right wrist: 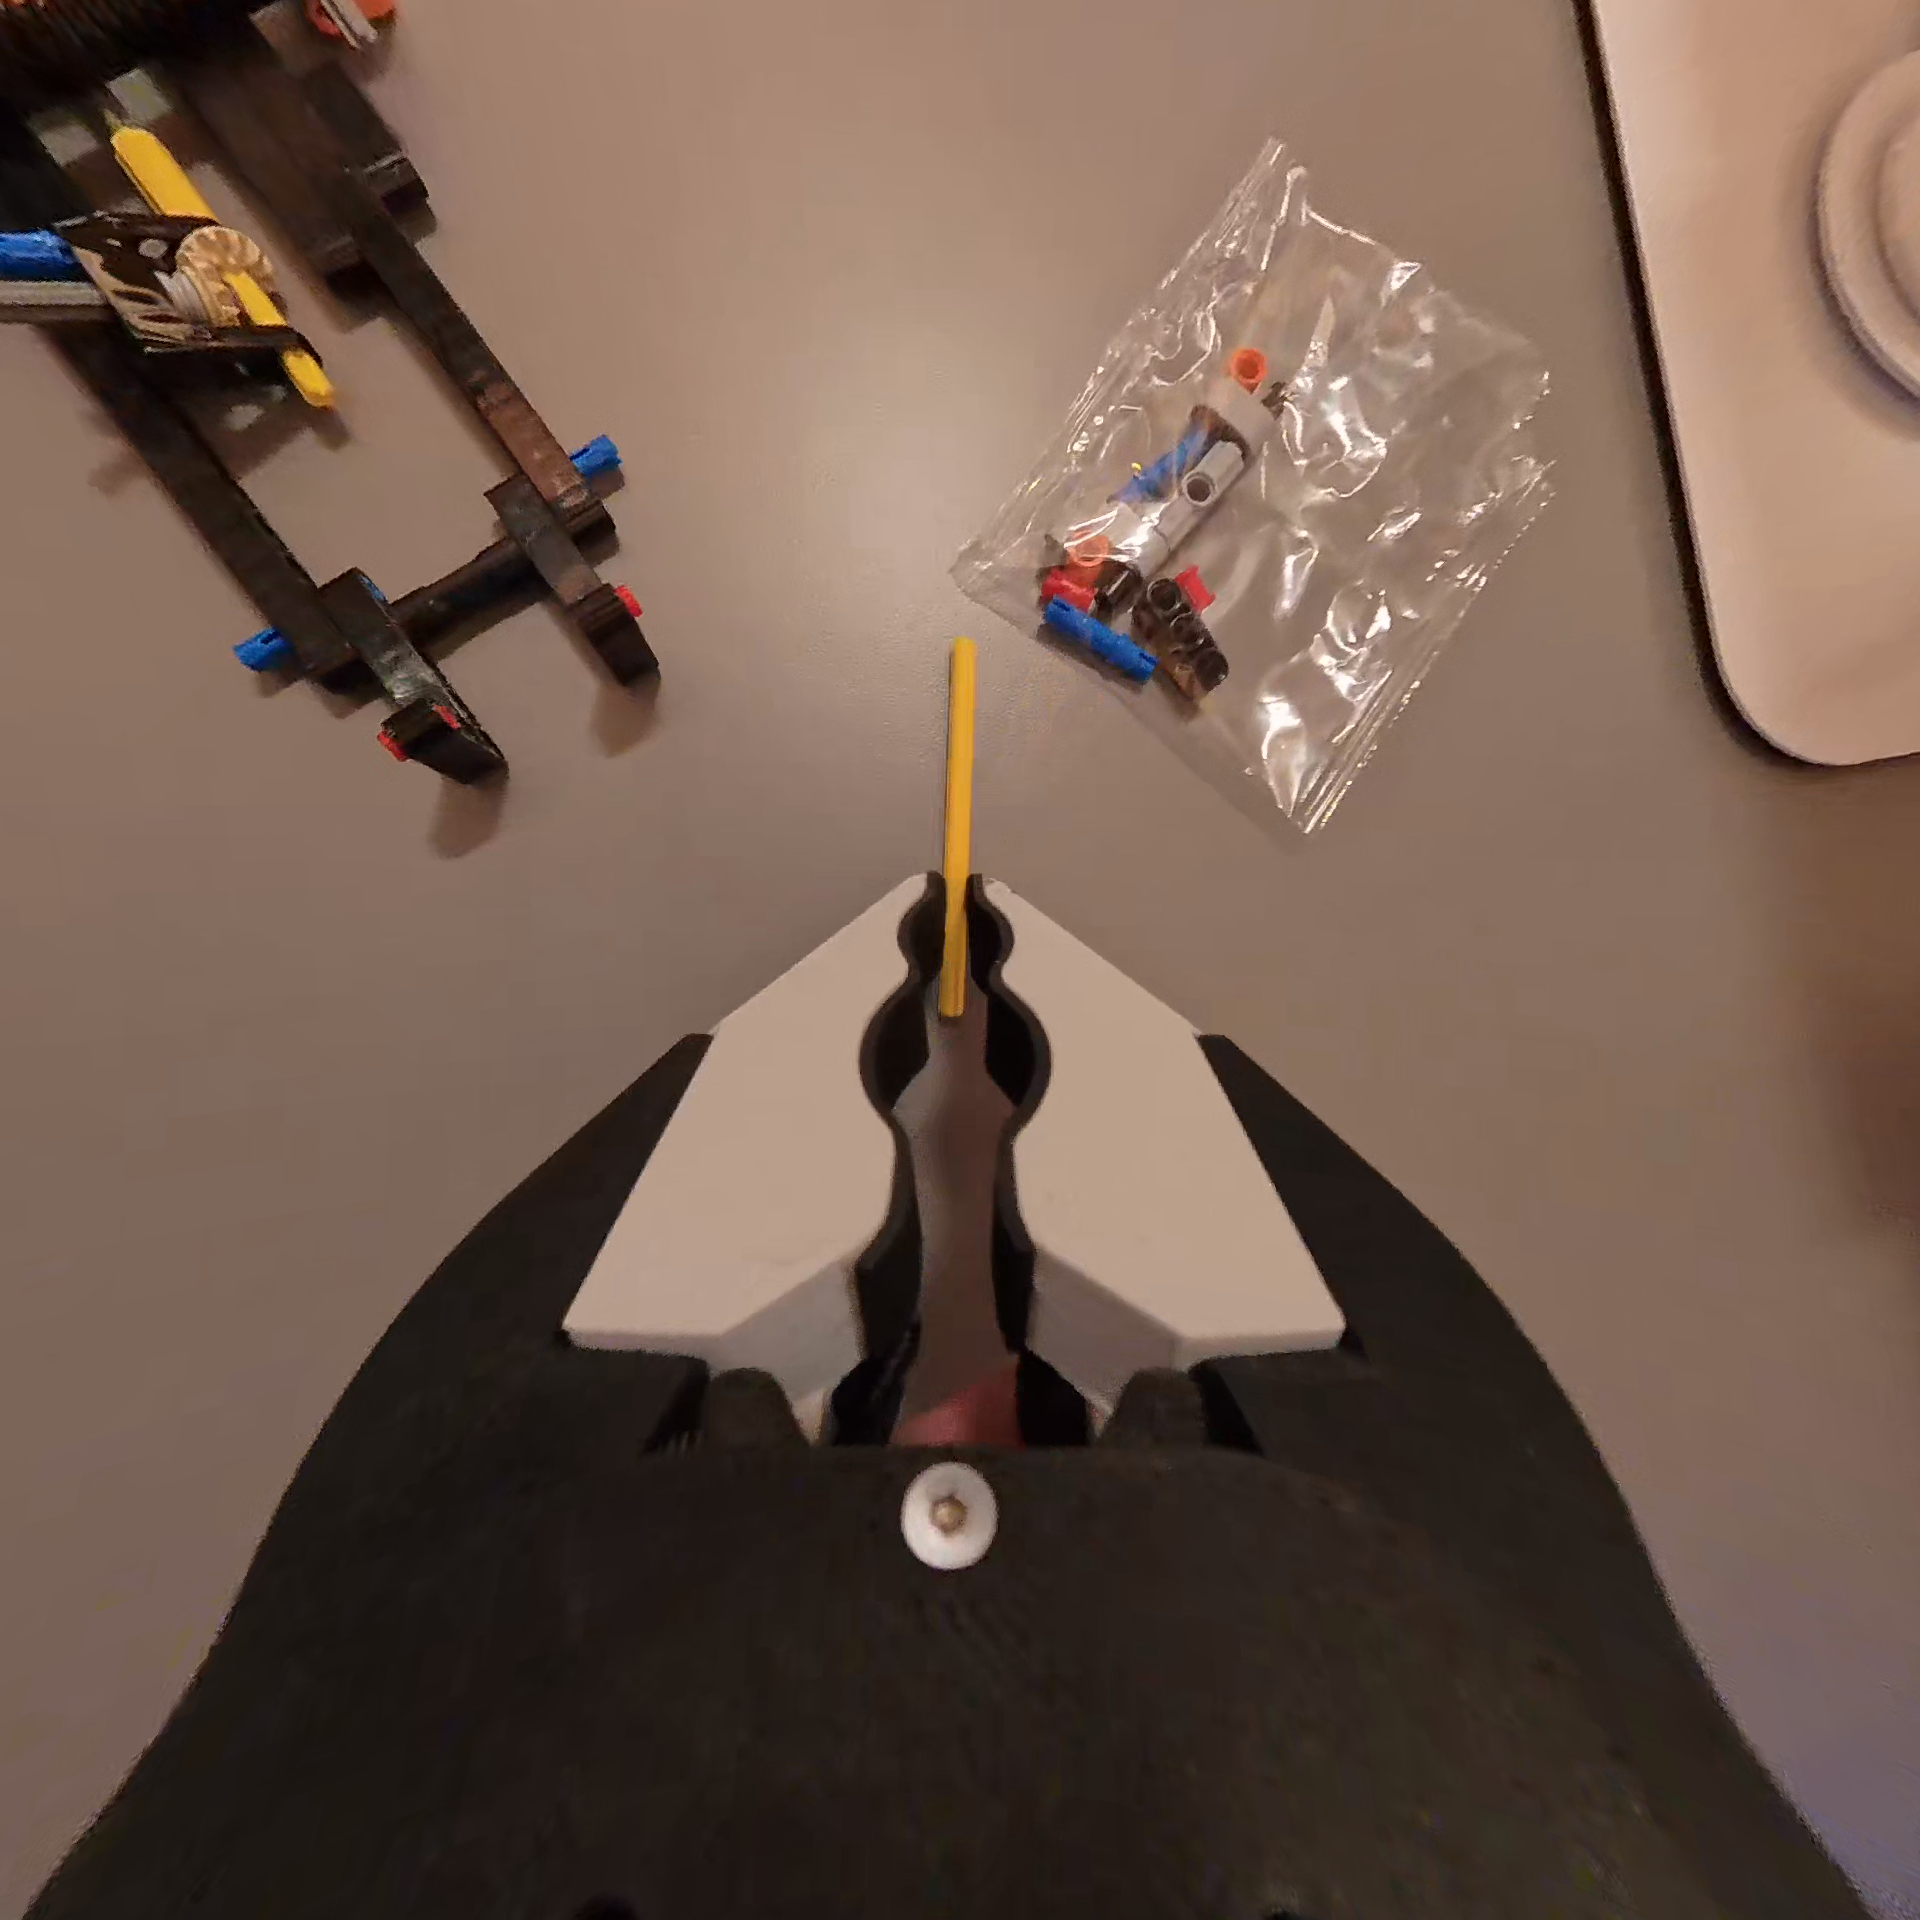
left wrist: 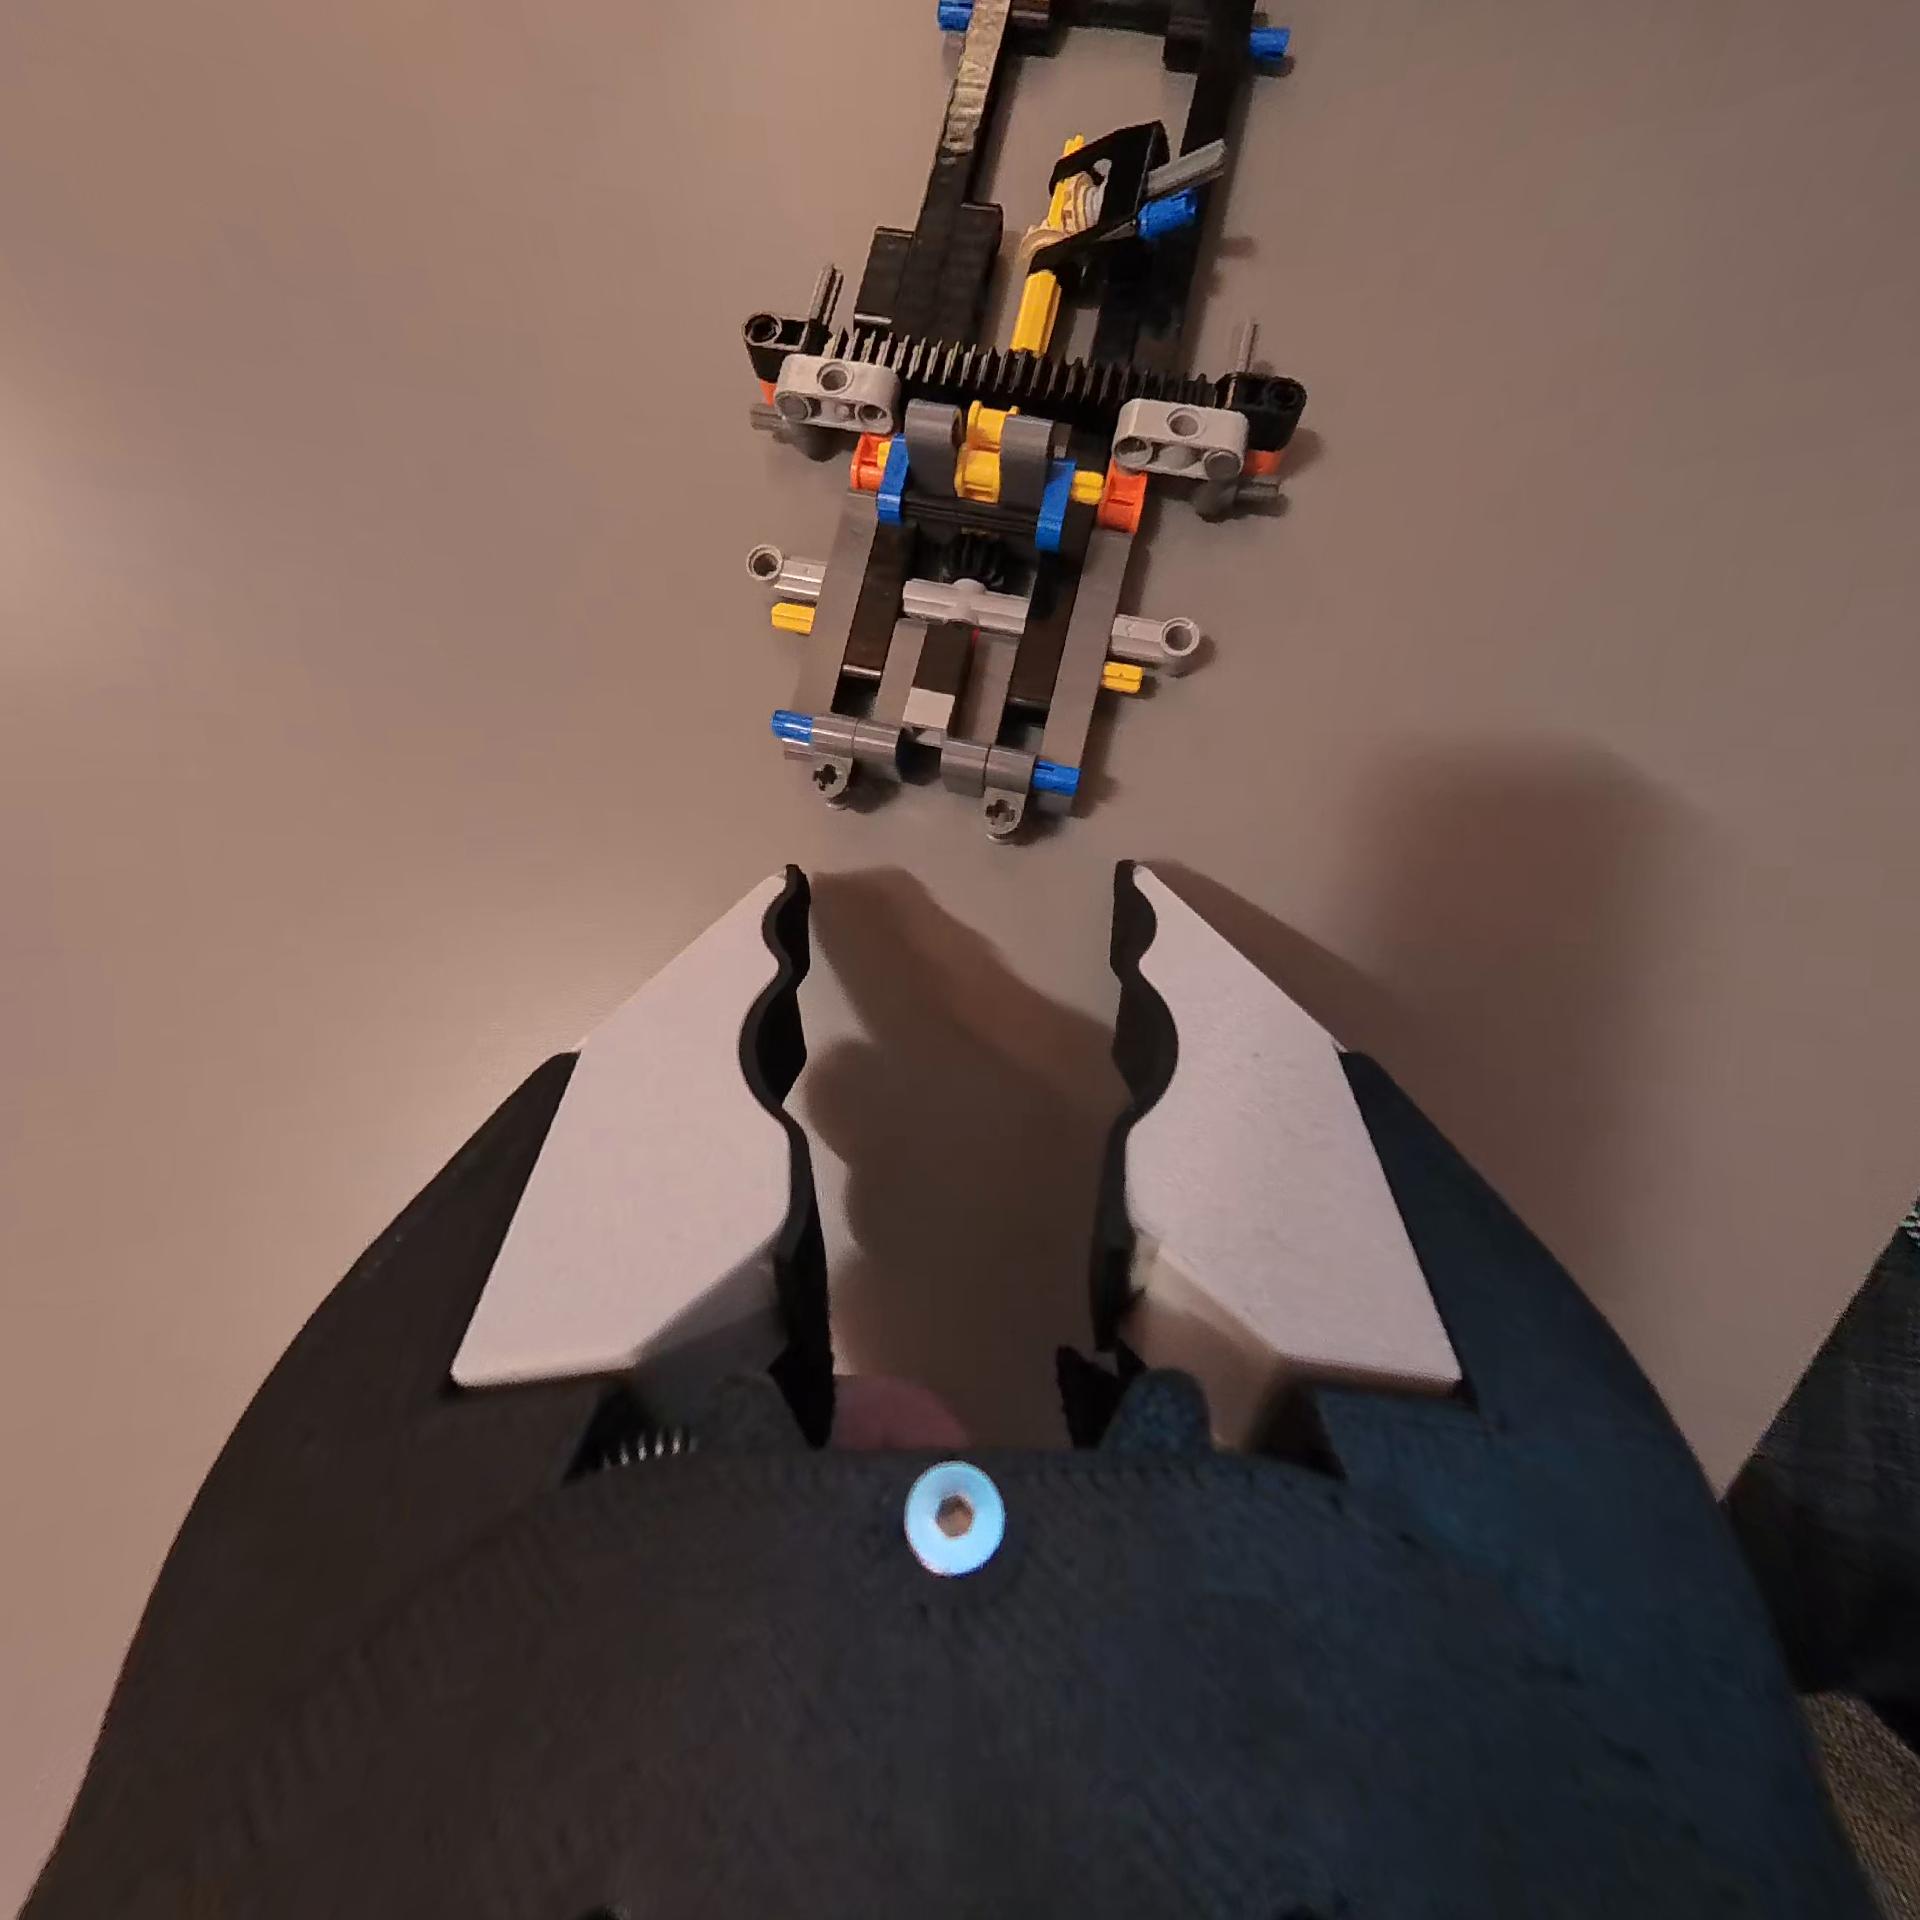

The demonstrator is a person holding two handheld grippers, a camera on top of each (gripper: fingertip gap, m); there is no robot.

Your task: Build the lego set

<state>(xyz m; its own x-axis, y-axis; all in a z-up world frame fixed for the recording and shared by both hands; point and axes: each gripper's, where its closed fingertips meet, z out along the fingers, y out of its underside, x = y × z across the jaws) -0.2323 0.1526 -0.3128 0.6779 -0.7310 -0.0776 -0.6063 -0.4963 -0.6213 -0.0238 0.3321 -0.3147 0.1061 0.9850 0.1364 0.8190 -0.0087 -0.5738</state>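
Observation:
A partly built lego chassis of black beams, grey connectors, blue and yellow pins and a toothed black rack lies flat on the table, just ahead of my left gripper, which is open and empty. The chassis's far end shows at the upper left of the right wrist view. My right gripper is shut on a thin yellow axle, which sticks straight out forward above the table. A clear plastic bag of small loose parts lies ahead and to the right of that axle.
A pale mat or tray with a white round dish on it sits at the right edge of the table. The table is beige-grey. Dark fabric shows past the table's right edge in the left wrist view. My hands' fingertips stand some 30 cm from each other.

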